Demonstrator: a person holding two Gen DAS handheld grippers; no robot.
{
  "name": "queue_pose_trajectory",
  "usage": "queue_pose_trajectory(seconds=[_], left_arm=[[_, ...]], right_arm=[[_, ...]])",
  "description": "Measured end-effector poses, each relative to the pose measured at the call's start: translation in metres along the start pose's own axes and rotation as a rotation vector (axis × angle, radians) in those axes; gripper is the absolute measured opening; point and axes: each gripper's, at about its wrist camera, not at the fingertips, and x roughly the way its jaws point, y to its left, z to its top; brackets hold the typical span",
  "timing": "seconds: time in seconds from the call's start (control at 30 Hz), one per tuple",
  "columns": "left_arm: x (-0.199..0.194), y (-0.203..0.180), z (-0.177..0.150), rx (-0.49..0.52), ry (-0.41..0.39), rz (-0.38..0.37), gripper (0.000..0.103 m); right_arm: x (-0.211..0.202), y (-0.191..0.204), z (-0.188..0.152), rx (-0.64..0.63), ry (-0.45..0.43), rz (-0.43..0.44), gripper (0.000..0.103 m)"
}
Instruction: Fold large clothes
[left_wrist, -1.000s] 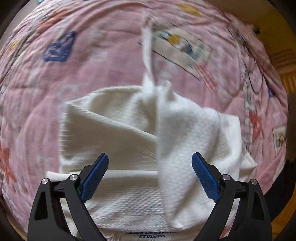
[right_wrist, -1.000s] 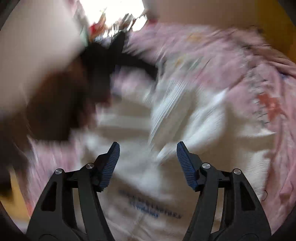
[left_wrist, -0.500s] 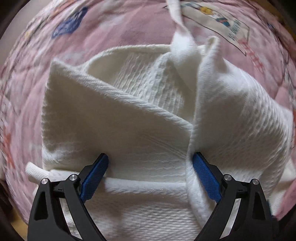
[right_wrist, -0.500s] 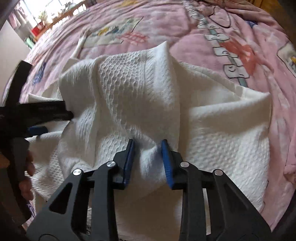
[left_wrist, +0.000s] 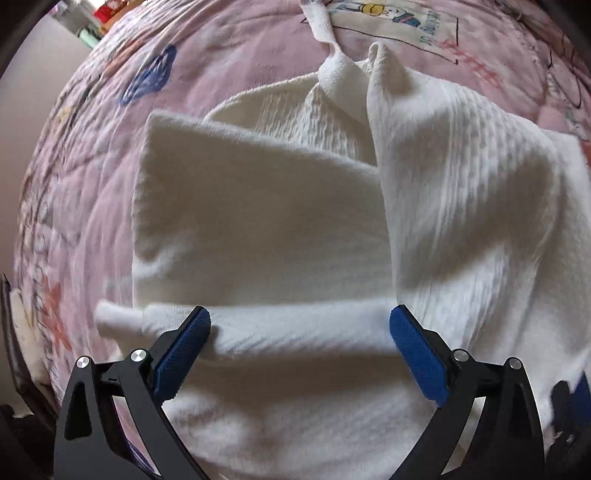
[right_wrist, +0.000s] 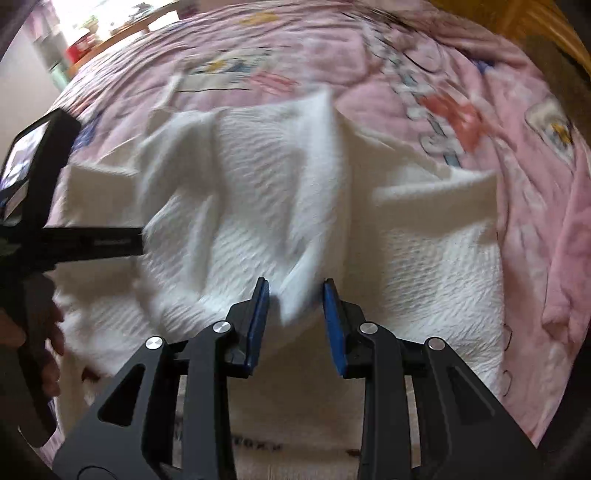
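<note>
Garment: a big white bumpy cloth (left_wrist: 277, 229) lies bunched in folds on the bed, partly folded over itself.
Bed cover: a pink quilt (left_wrist: 92, 177) with cartoon pictures, under the cloth and all around it.
Left tongs (left_wrist: 299, 332): pointing down at the cloth, blue pads far apart and just opened wider. A flat fold of cloth lies between them, and the left pad (left_wrist: 183, 347) is right at the cloth, but they are not squeezing it.
Right tongs (right_wrist: 295, 295): the blue pads have just closed in and stand close together. A raised ridge of the cloth (right_wrist: 295, 206) sits between them, pinched by the pads.
Person: a hand (right_wrist: 44, 332) at the left edge of the right view holds the black handle of the other tool.
</note>
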Motion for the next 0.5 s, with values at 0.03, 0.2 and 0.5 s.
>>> queue_pose_trajectory(seconds=[0.03,0.2,0.5], left_arm=[[-0.001,0.0,0.0,-0.003,0.009,-0.004,0.095],[0.006,-0.012,-0.015,0.039,0.037,0.004,0.095],[0.026,-0.014,-0.03,0.192,0.004,-0.054,0.096]], right_arm=[[-0.004,0.002,0.001,-0.012,-0.013,0.021,0.029],[0.0,0.008,0.009,0.008,0.006,0.168,0.029],[0.038,0.034,-0.052,-0.063,0.019,-0.069,0.03]])
